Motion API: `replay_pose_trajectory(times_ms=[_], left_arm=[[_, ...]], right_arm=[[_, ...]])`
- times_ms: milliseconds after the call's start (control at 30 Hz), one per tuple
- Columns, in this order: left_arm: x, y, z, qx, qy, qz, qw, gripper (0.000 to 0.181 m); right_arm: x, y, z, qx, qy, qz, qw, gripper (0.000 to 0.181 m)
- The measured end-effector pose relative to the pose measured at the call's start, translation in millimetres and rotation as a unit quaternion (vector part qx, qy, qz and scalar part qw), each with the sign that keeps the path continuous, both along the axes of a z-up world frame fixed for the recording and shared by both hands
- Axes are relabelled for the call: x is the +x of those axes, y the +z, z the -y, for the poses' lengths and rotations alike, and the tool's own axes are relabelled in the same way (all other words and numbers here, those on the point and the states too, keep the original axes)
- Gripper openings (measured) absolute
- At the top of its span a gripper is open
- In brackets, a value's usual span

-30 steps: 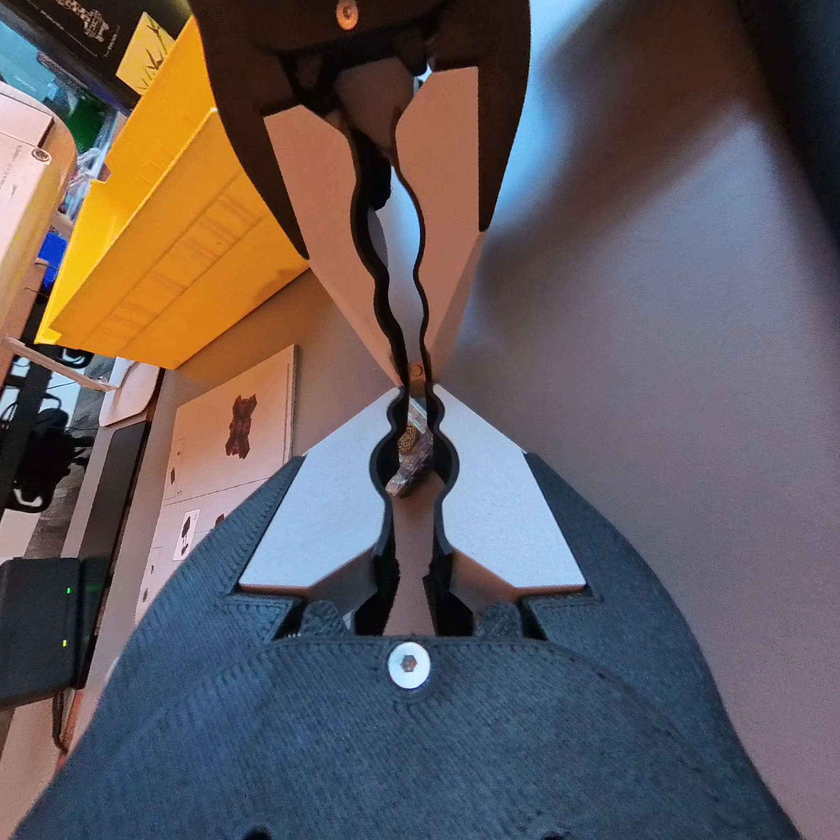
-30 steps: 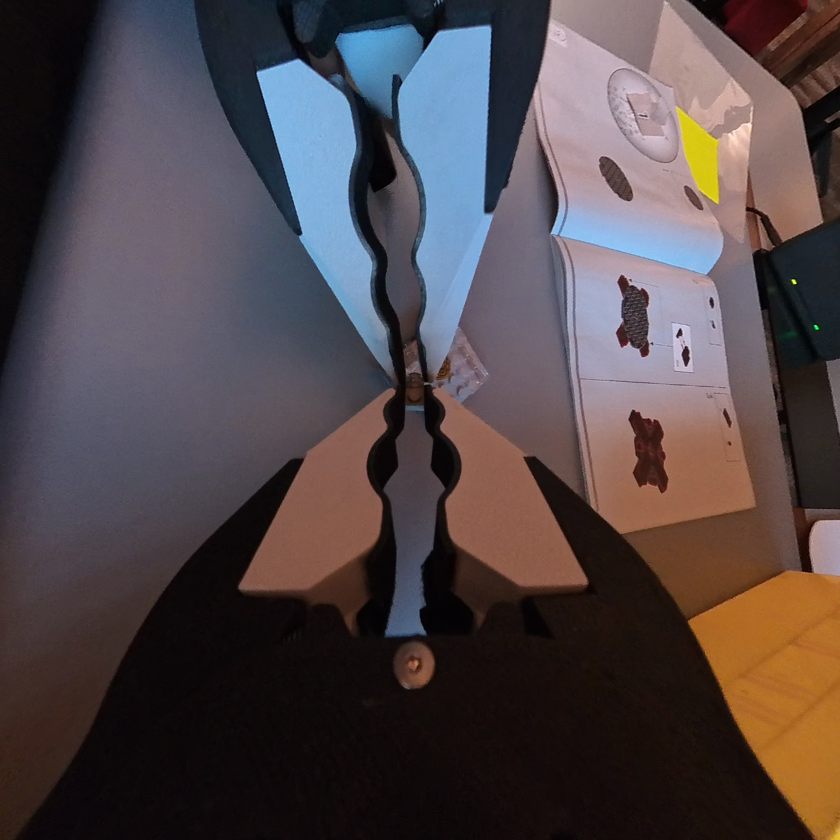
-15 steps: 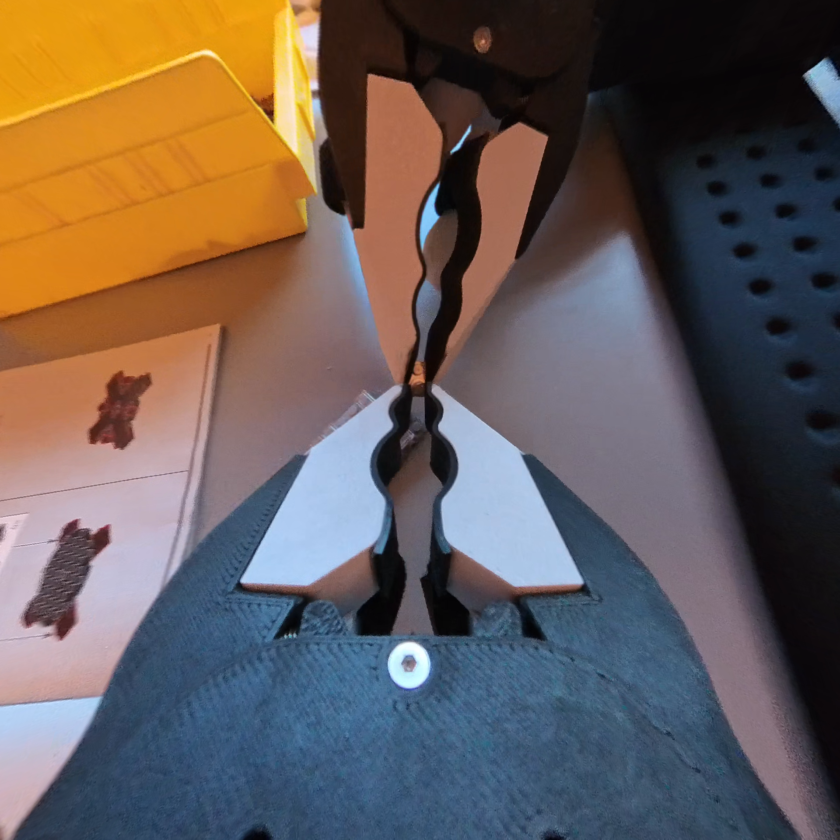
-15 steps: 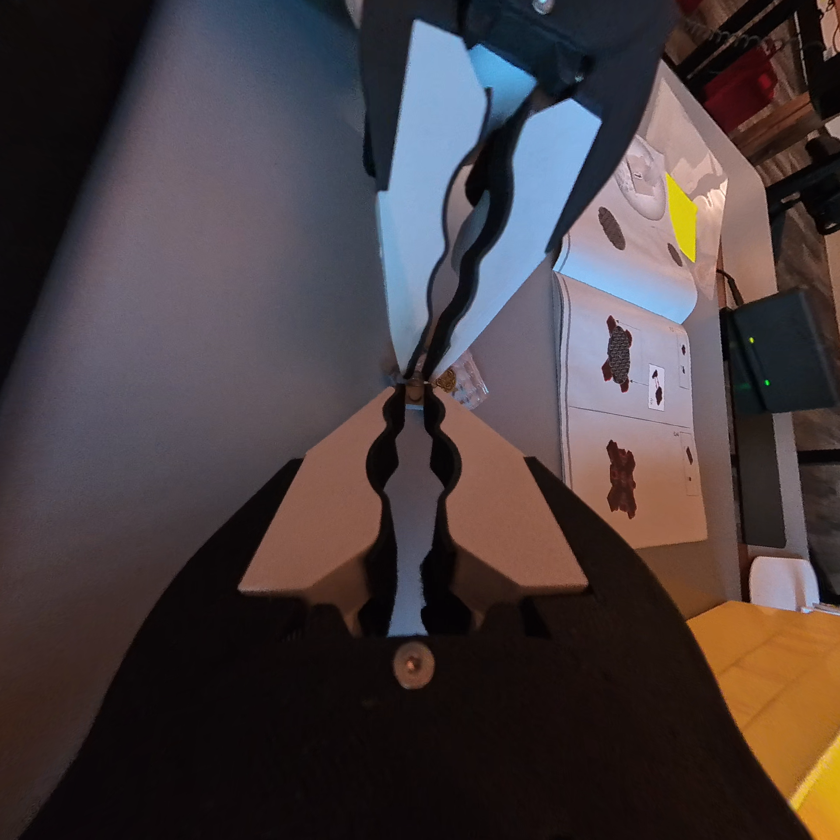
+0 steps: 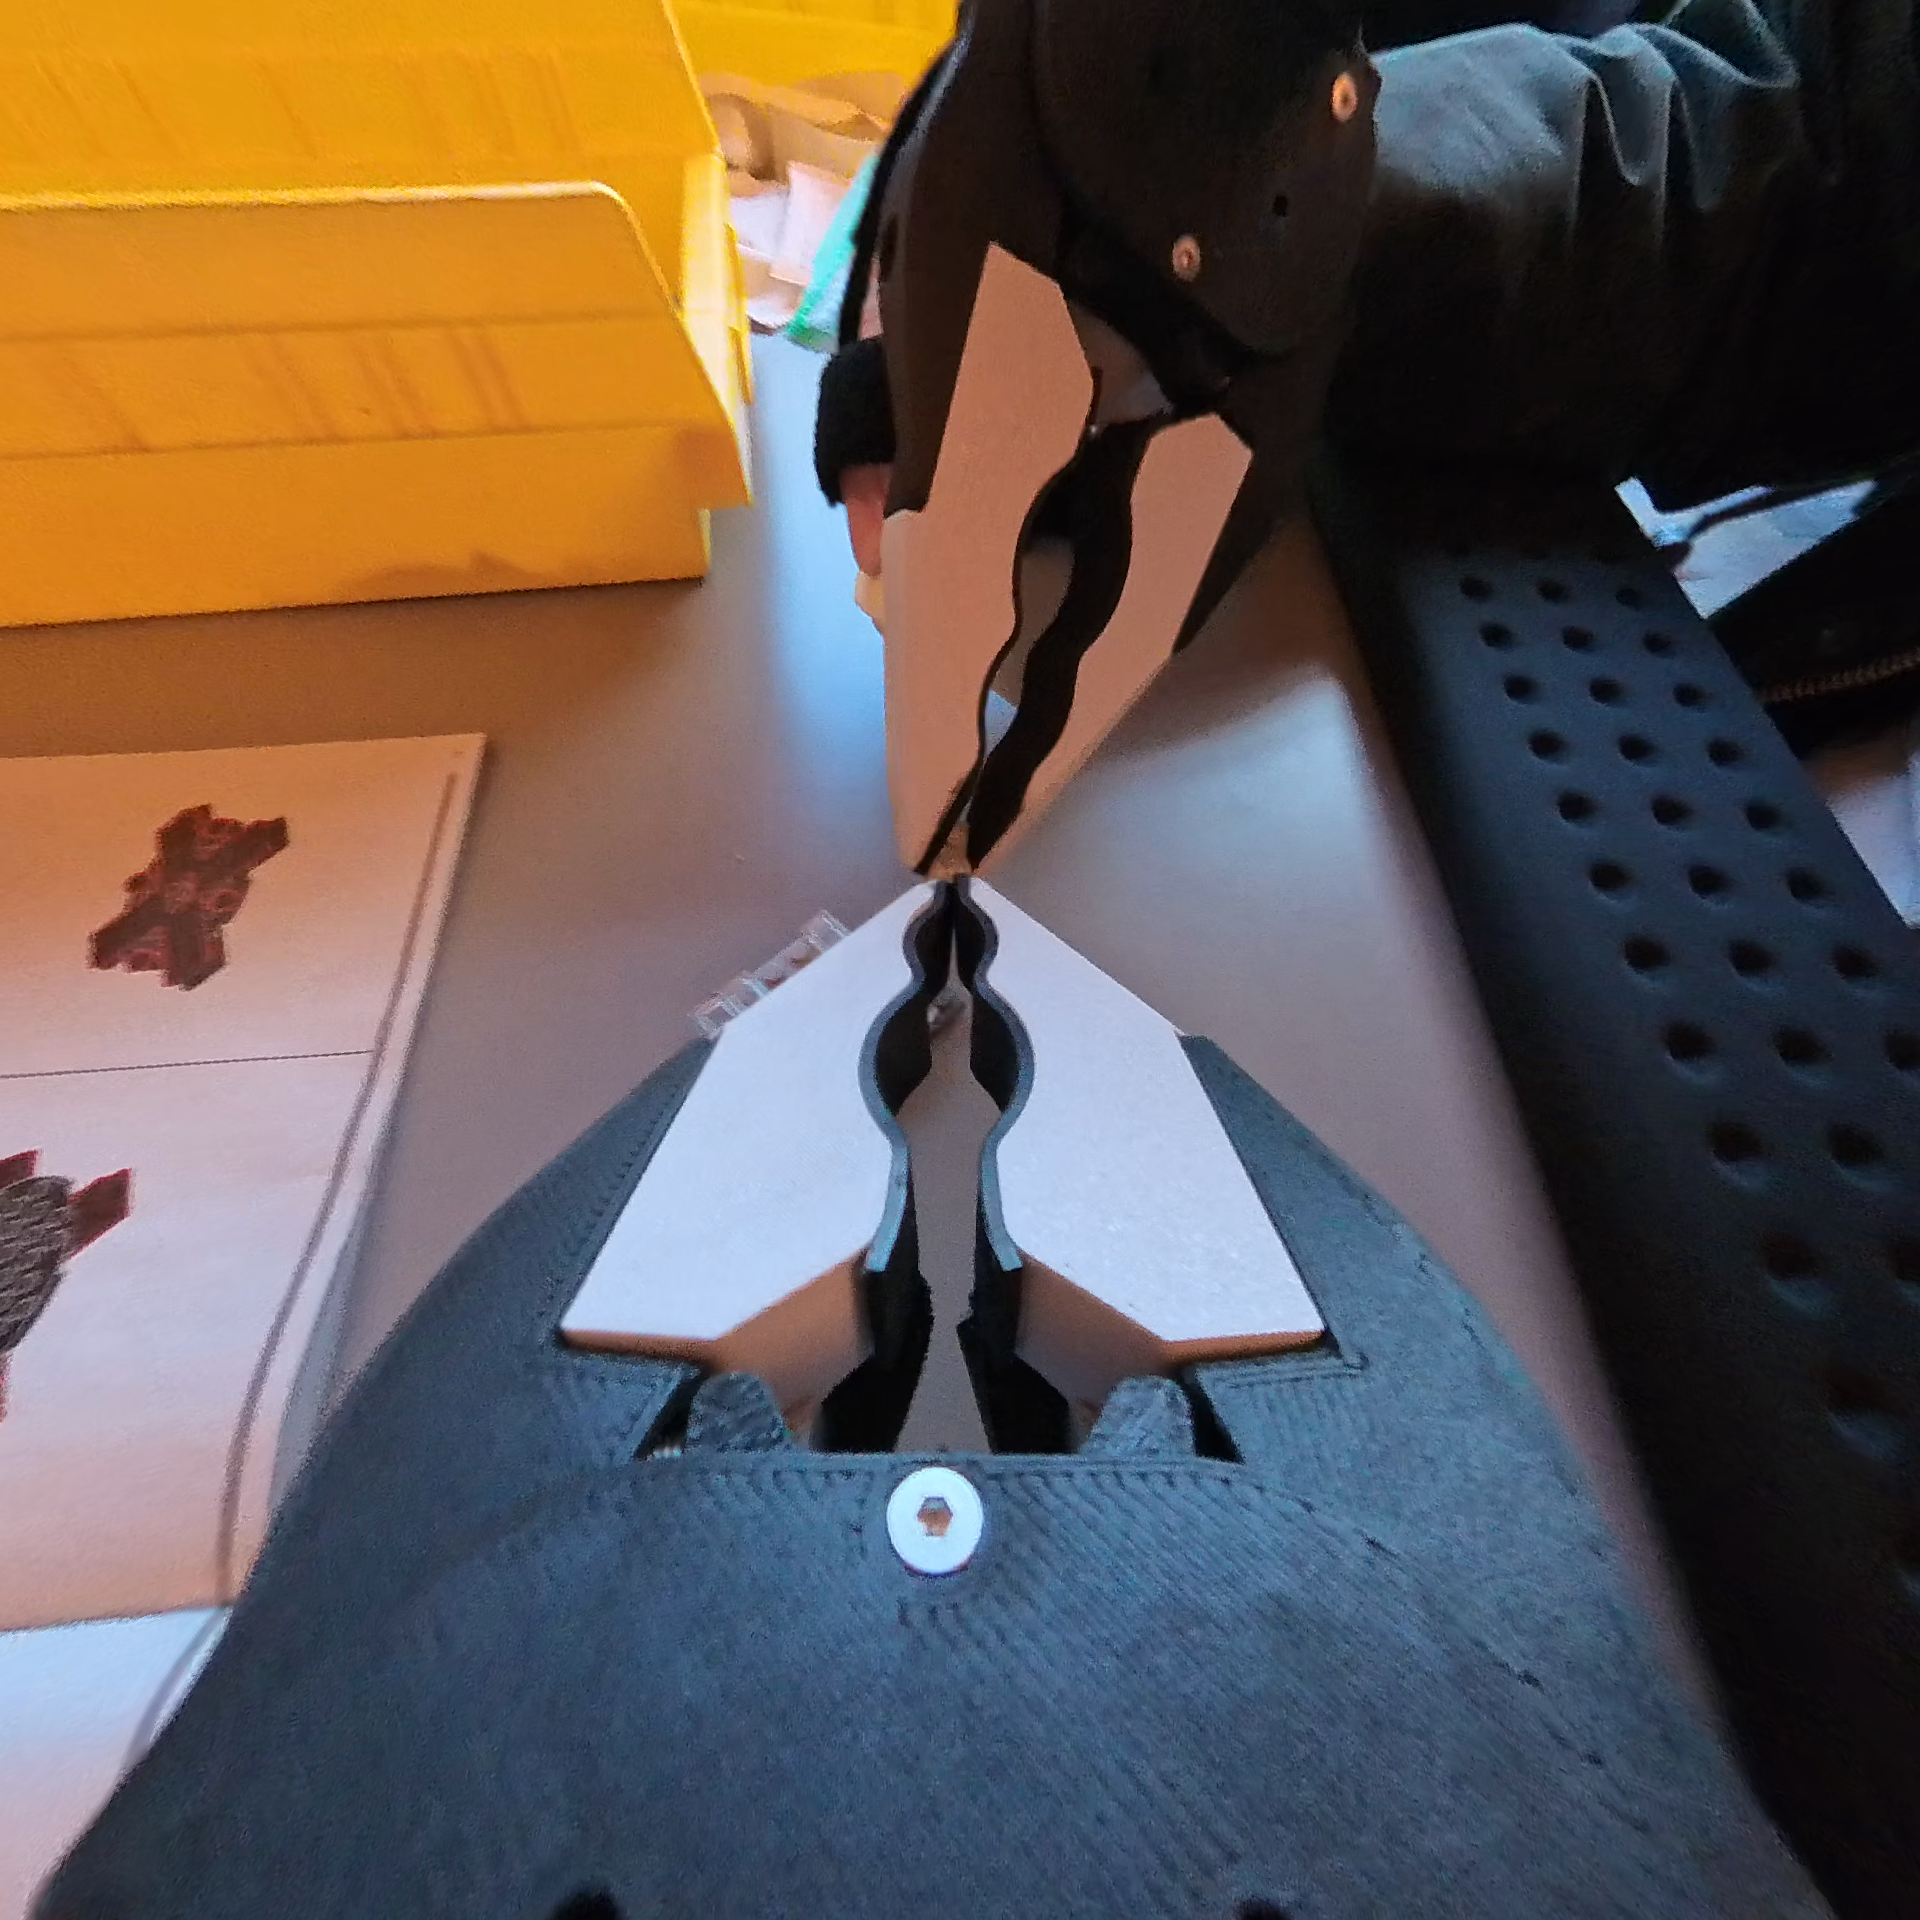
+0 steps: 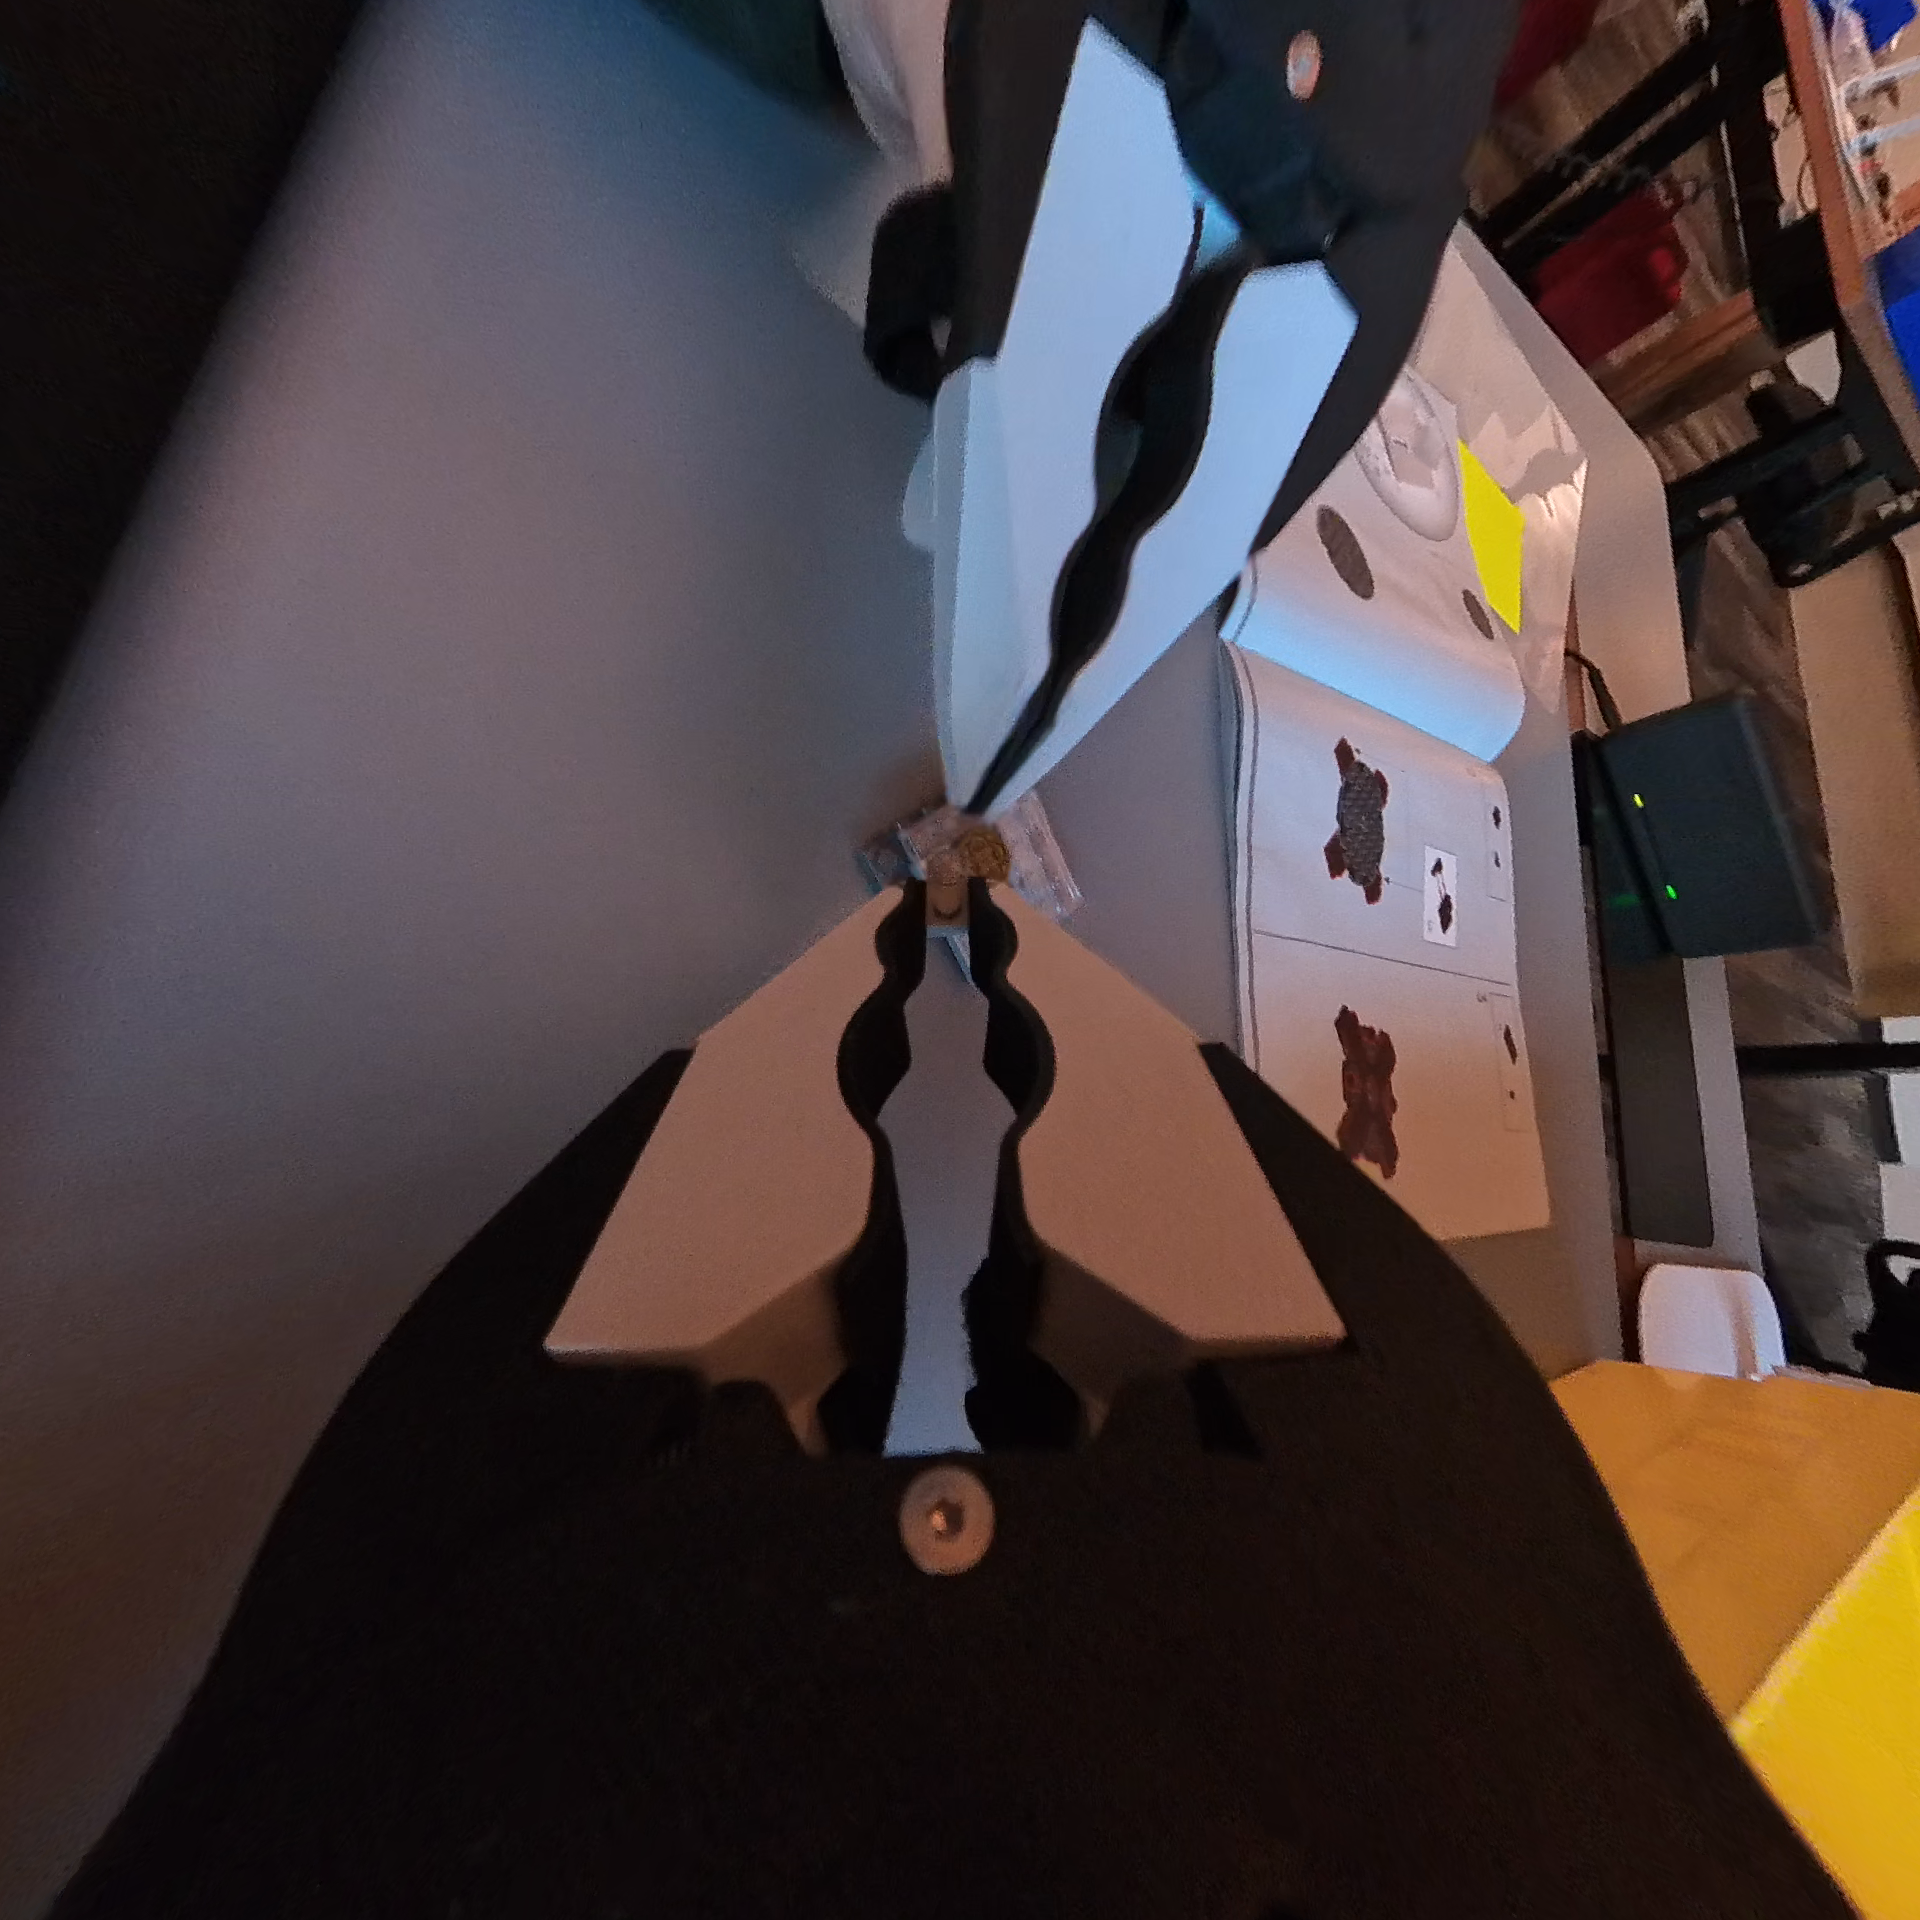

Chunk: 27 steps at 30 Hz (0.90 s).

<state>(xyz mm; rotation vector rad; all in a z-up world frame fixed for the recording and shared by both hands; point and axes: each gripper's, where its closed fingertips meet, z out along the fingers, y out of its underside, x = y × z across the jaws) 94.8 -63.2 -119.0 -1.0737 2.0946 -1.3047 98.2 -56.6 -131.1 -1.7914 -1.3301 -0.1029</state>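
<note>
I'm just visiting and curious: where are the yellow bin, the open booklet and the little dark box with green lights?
yellow bin (image 5: 343, 416): left wrist view, on its front wall.
open booklet (image 6: 1455, 1060): right wrist view, on the bare white of the lower page.
dark box with green lights (image 6: 1725, 831): right wrist view, on its top face.

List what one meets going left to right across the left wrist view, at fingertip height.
Open printed booklet → clear plastic piece → left gripper, shut on that piece → black perforated panel.
</note>
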Motion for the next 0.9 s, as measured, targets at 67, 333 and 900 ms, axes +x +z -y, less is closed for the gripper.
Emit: replay_pose_trajectory(times_ms=[67, 333, 900], left_arm=[[2, 5, -6, 0.004, 0.015, 0.014, 1.0, 0.0], [12, 4, -6, 0.09, 0.057, 0.072, 0.992, 0.005], [16, -8, -13, 0.145, 0.081, 0.062, 0.984, 0.006]], right_arm=[[4, 1, -2, 0.006, -0.009, -0.002, 1.0, 0.007], [4, 7, -10, 0.01, -0.041, -0.029, 0.999, 0.007], [7, -1, -17, -0.014, -0.09, -0.025, 0.995, 0.006]])
